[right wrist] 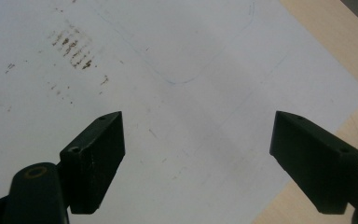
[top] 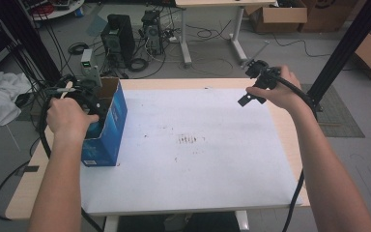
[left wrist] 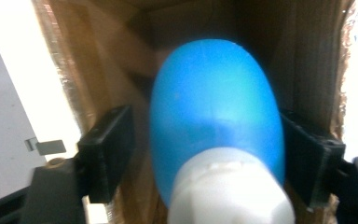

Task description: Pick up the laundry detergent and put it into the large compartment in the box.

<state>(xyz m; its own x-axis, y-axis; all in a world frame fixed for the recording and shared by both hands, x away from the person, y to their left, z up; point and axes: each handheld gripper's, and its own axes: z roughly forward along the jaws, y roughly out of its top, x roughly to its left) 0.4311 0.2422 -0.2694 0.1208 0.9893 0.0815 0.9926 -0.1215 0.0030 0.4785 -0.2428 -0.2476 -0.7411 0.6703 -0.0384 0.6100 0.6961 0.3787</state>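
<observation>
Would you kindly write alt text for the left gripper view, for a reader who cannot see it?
A blue egg-shaped object with a white base sits between the left gripper's two black fingers, inside a brown cardboard box. There is a gap between the left finger and the object, while the right finger sits right at its edge. White table surface shows past the box wall.

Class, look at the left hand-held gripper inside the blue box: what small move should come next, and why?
Probably lift the left hand-held gripper straight up out of the blue box. The blue and white object sits inside the box between the jaws, with a gap at the left jaw, so the grip looks released.
</observation>
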